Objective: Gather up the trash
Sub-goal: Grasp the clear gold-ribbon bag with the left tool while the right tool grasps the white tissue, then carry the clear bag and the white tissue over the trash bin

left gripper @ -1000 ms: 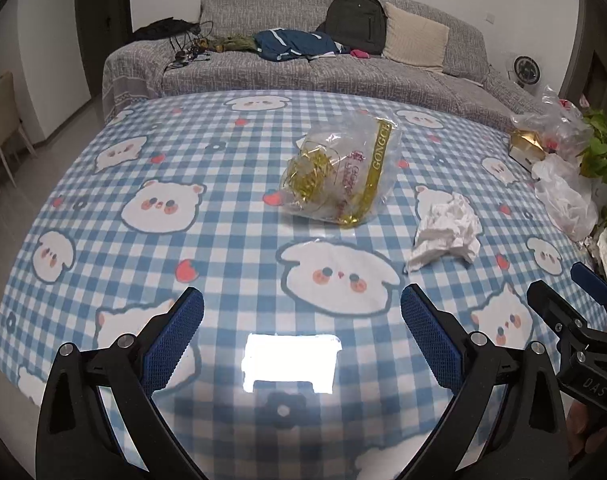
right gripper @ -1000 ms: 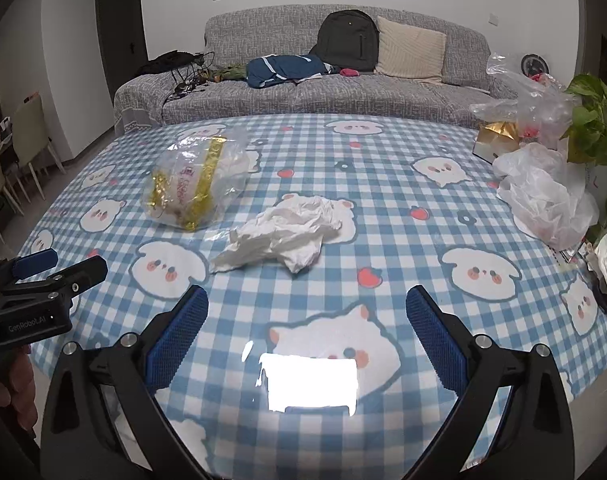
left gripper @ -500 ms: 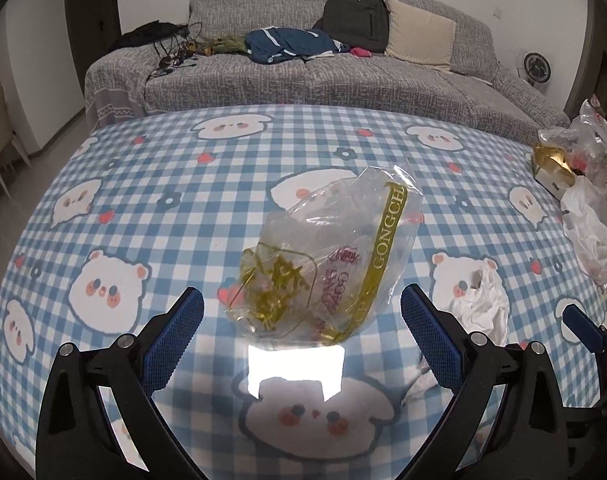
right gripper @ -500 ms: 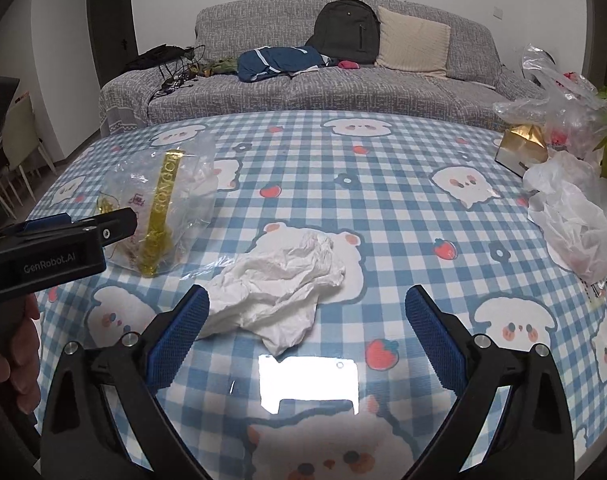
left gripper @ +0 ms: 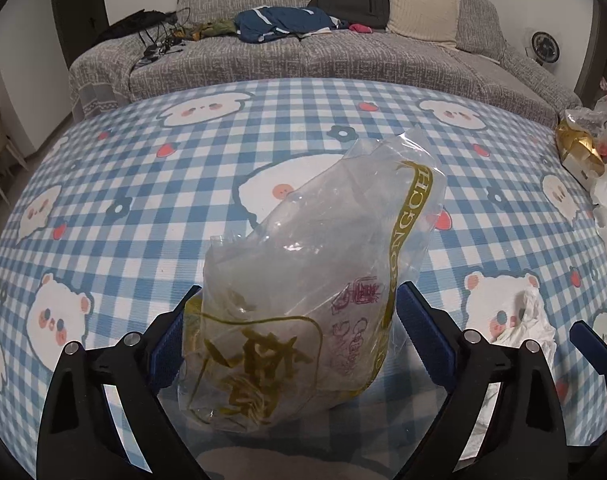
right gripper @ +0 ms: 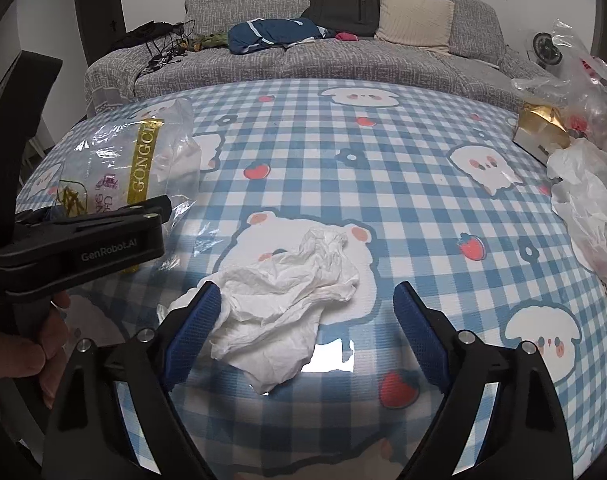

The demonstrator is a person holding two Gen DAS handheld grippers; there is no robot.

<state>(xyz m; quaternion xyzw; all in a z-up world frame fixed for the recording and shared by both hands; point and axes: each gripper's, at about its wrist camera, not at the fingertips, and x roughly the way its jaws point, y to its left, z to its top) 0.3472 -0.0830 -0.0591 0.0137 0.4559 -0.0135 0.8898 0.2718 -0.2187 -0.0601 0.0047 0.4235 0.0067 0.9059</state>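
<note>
Left tongs (left gripper: 295,340) wide apart and closing, with the clear plastic bag (left gripper: 315,280) between the blue pads; left pad right against the bag's crumpled lower edge, right pad just beside its gold-lettered strip, no firm squeeze visible. Bag lying on the checked surface (left gripper: 143,208), printed end low between the pads, top end leaning away toward the far right.

Right tongs (right gripper: 307,332) likewise spread and closing, straddling the crumpled white tissue (right gripper: 287,304); left pad touching the tissue's near-left fold, right pad apart from it, with bare cloth between. Tissue flat on the surface, bulk lying nearer the left pad and reaching beyond the tips.

In the right wrist view, left tongs' black body to the far left, held by a hand (right gripper: 27,352), with the bag beyond it. Loose white and clear plastic bags (right gripper: 587,208) well off to the right of the right tongs, at the surface's edge. Grey sofa (left gripper: 303,52) beyond the surface.
</note>
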